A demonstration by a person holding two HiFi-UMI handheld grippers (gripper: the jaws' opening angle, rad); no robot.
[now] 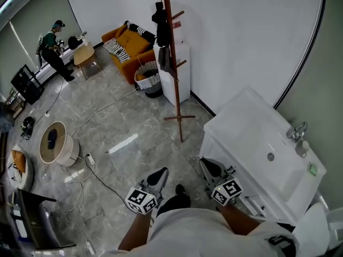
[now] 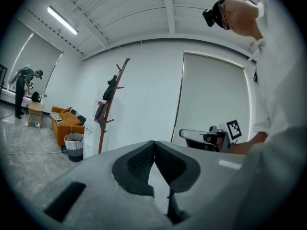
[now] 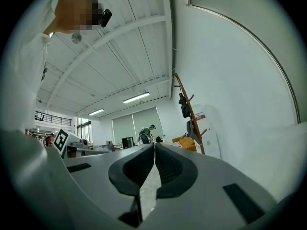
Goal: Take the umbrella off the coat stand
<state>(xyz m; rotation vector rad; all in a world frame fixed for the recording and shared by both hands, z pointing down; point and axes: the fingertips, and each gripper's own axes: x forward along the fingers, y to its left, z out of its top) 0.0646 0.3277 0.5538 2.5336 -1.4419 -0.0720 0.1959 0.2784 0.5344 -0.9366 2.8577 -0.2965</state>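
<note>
Nothing of the task is done yet. The umbrella (image 1: pixel 159 24), which I take to be the dark folded bundle, hangs high on the wooden coat stand (image 1: pixel 172 63) across the room, against the white wall and just beside a white cabinet (image 1: pixel 179 71). It hangs lengthwise down the pole, its long axis close to upright; I cannot tell which end is the handle. The person stands well apart from it, with both tools held close to the body. The left gripper (image 1: pixel 161 173) has its claw pressed together on nothing. The right gripper (image 1: pixel 208 164) is likewise pressed together and empty. What remains, as I judge it: cross the floor, open a claw, grip the umbrella and lift it clear of its peg.
</note>
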